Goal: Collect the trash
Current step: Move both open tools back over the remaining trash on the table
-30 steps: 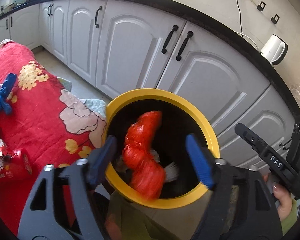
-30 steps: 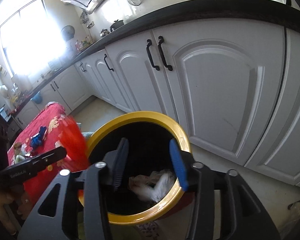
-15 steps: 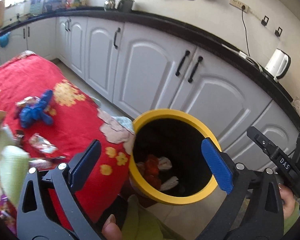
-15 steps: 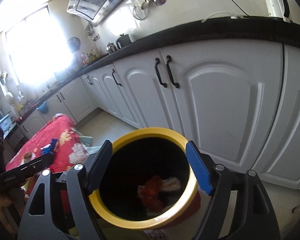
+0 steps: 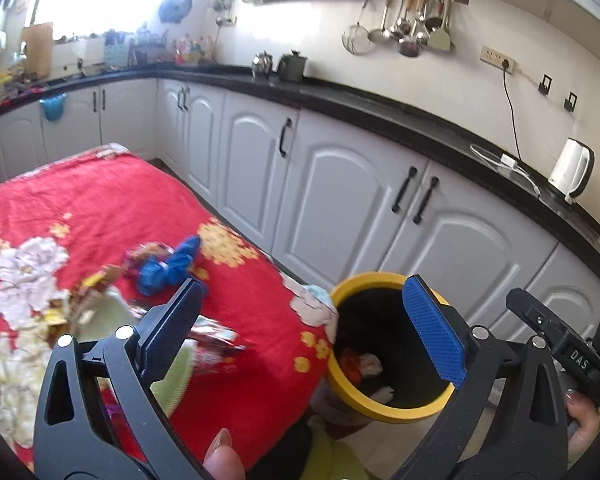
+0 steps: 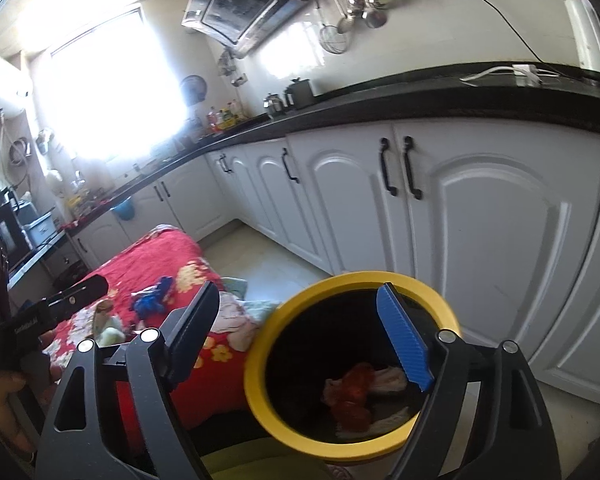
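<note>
From the left wrist view, the left gripper (image 5: 304,320) stands with its jaws spread to their widest and nothing between them; it points over the seam where the table's red floral cloth (image 5: 100,208) meets the yellow-rimmed bin (image 5: 384,410). The bin sits on the floor just beside the table edge, presumably so that litter needs only a short carry from cloth to opening. Inside it lie a red crumpled bag (image 5: 350,360) and some white paper scraps (image 5: 370,366), which I judge to be trash already deposited. On the cloth, uncollected items remain: a blue crumpled wrapper (image 5: 168,268), a shiny foil packet (image 5: 216,334) near the left finger, and a pale green item (image 5: 112,312) (blurred, so its nature is uncertain). The wide jaws suit a fresh pick from this group. From the right wrist view, the right gripper (image 6: 300,332) has its jaws opening, with nothing pinched between them; the bin's opening (image 6: 432,298) lies beyond and below them, and the red bag (image 6: 354,394) rests on the bin floor among white scraps (image 6: 388,376). The blue wrapper (image 6: 154,300) is visible on the cloth (image 6: 160,252), well apart from this gripper. My judgement: both tools are empty and free to go to the table.
</note>
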Demonstrator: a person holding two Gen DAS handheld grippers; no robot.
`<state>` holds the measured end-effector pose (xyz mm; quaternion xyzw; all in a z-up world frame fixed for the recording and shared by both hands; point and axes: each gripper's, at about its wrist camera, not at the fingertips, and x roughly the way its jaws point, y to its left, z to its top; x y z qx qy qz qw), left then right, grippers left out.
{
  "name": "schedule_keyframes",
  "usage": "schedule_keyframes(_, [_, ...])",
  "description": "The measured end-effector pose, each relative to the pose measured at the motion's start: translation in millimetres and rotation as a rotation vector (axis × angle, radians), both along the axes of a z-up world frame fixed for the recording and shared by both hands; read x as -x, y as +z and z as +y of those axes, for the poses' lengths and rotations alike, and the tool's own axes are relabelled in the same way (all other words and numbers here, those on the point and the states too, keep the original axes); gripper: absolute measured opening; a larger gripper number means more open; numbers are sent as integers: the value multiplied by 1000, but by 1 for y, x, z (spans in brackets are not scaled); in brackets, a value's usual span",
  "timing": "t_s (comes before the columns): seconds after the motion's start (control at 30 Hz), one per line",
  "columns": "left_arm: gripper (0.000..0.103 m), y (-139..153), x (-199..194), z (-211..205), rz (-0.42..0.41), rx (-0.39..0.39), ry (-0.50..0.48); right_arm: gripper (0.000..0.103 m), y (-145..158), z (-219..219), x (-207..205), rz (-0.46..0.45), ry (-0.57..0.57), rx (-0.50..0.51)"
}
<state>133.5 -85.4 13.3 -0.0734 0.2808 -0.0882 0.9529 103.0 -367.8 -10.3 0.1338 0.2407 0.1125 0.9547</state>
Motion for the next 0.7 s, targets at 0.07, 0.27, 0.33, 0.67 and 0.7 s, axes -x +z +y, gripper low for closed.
schedule_keyframes(0.07, [92, 5, 4, 8, -19, -6, 16, 79, 4, 10, 1, -7, 20, 3])
schedule_keyframes(0.27, [92, 13, 14, 33, -45, 1, 59, 81, 13, 37, 5, -24, 76, 13])
schedule_keyframes(0.33, [92, 14, 17, 40, -51, 4, 73, 82, 16, 46, 7, -26, 94, 14])
schedule_keyframes(0.67, [92, 17, 23, 77, -68, 12, 143, 83, 19, 95, 14, -16, 186, 36])
schedule_keyframes(0.7, [92, 17, 23, 81, -67, 14, 151, 83, 20, 100, 15, -16, 197, 41])
